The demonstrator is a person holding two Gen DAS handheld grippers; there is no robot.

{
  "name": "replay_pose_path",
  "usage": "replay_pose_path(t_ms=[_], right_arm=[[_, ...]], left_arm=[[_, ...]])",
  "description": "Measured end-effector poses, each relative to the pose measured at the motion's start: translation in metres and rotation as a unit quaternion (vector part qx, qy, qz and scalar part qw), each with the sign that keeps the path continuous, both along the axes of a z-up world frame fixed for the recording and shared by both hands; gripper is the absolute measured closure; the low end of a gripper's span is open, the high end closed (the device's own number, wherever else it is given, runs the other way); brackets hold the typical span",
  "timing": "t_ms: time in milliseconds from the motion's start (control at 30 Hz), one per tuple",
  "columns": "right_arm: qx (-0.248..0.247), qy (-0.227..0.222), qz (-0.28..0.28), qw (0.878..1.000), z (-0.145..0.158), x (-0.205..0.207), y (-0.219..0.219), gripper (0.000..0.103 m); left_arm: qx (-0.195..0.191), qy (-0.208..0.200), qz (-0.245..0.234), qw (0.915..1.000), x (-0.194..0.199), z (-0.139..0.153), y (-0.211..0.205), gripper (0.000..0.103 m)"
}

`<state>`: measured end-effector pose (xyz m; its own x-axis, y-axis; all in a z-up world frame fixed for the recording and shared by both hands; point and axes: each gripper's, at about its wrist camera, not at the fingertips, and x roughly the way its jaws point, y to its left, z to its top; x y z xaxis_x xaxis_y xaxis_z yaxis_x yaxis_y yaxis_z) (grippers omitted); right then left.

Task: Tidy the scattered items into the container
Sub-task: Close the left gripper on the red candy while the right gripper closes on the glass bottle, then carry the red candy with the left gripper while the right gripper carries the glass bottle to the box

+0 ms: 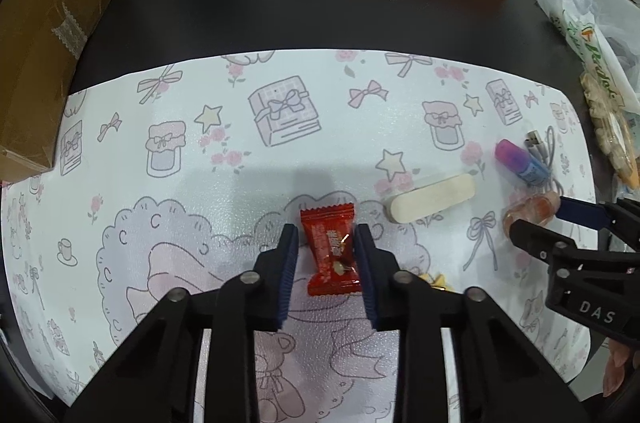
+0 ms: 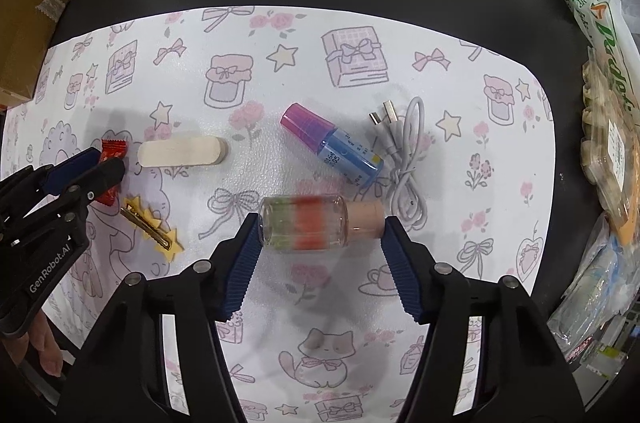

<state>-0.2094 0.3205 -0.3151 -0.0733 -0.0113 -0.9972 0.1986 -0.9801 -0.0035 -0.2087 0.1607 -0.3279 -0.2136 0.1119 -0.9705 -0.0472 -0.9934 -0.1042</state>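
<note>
Red candy wrapper (image 1: 331, 250) bracketed by left gripper (image 1: 326, 241), jaws apart, ungrasped. Glass vial (image 2: 310, 223) lengthwise between spread right gripper (image 2: 320, 233): could roll, slip endwise.

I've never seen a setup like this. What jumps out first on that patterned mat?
Two black grippers each straddle something on the pastel mat. The left gripper has its fingers on either side of a red candy, and the right gripper brackets a small clear bottle lying on its side. Beyond the bottle lie a blue bottle with a pink cap and a coiled white cable.
</note>
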Motion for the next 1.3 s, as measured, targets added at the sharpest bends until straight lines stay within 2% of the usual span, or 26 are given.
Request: replay_pose_path(t_ms=[267,633,800,1133,1200,1300], right_arm=[[-0.004,0.004,0.001,1.0,0.003,0.009,-0.006,0.041],[-0.022,0.031,-0.009,0.999,0.026,0.023,-0.011,0.041],[-0.026,0.033,-0.029,0.999,0.033,0.029,-0.011,0.041],[-0.029,0.057,-0.031,0.997,0.05,0.048,-0.013,0.041],[-0.031,0.061,-0.035,0.997,0.049,0.027,-0.001,0.041],[-0.032,0.069,-0.034,0.997,0.059,0.012,-0.015,0.041]], left_arm=[[0.008,-0.004,-0.002,1.0,0.0,0.001,0.001,0.083],[0.004,0.007,-0.008,0.9999,0.011,0.015,-0.011,0.084],[0.0,0.019,-0.01,0.9998,0.013,0.024,-0.013,0.085],[0.001,0.039,-0.011,0.9992,0.019,0.047,-0.029,0.085],[0.001,0.043,-0.01,0.999,0.019,0.052,-0.034,0.085],[0.0,0.05,-0.008,0.9987,0.016,0.057,-0.033,0.085]])
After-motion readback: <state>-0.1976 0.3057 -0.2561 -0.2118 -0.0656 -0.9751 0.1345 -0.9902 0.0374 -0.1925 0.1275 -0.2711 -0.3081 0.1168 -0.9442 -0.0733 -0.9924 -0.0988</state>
